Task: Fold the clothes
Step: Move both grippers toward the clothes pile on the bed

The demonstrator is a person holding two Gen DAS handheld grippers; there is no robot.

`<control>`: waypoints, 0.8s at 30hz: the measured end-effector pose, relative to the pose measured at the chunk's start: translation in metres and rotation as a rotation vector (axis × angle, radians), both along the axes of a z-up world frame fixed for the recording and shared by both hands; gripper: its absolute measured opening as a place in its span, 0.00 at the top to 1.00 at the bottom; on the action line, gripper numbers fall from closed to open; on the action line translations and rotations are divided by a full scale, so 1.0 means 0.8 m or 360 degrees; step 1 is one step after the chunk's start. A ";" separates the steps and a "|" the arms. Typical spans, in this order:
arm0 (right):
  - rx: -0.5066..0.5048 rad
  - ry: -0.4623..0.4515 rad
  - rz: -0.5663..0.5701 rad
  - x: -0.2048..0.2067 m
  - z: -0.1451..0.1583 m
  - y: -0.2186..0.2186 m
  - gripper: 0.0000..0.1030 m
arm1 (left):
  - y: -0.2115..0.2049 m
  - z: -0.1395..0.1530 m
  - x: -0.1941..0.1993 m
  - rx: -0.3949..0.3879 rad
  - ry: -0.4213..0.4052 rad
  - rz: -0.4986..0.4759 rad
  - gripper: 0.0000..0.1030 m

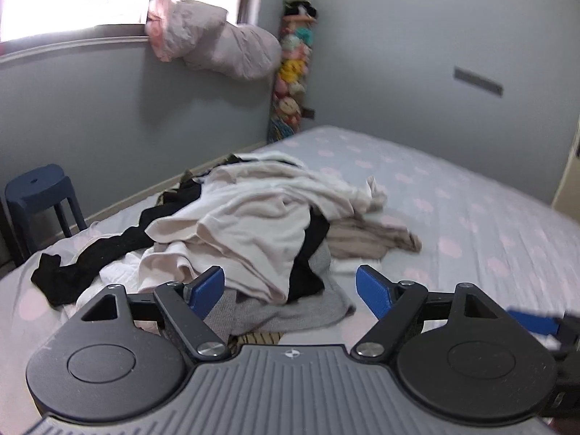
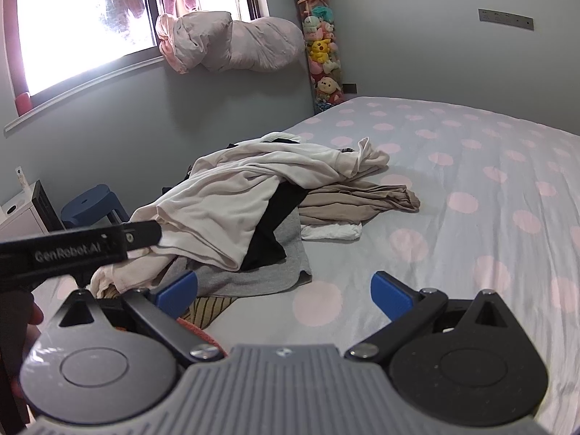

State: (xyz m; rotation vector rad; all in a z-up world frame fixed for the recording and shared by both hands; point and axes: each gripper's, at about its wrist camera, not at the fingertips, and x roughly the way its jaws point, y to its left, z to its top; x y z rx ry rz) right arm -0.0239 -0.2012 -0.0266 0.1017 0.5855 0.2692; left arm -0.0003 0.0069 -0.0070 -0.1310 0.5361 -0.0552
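heaped near the left edge of the bed (image 2: 489,166) — a pile of clothes (image 1: 250,224), cream shirt (image 2: 217,203) on top, black piece (image 1: 94,253) trailing left, grey one (image 2: 253,272) underneath. left gripper (image 1: 290,288) hovering just before the pile, fingers spread wide, gripping nothing. right gripper (image 2: 284,291) above the dotted sheet beside the pile — also spread, empty.

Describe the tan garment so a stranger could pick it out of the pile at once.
Start at the polka-dot bed and find the clothes pile near its window-side edge. On the pile's right side, the tan garment sticks out flat onto the sheet, beneath the cream tops. It is the only beige-brown piece, lying just above a small white item.
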 end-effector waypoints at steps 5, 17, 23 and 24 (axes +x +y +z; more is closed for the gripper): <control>0.0007 0.0003 0.0003 -0.001 0.000 -0.001 0.01 | 0.002 0.006 0.000 0.0062 -0.0033 0.0010 0.22; 0.0017 -0.0026 0.0013 0.003 0.000 0.001 0.01 | -0.001 0.009 0.009 0.0128 0.0064 0.0001 0.22; -0.0008 -0.0067 0.0031 0.014 0.003 0.006 0.01 | 0.001 0.006 0.019 0.0133 0.0090 0.0010 0.22; -0.0006 -0.0066 0.0037 0.017 0.003 0.007 0.01 | 0.002 0.005 0.022 0.0132 0.0095 0.0005 0.22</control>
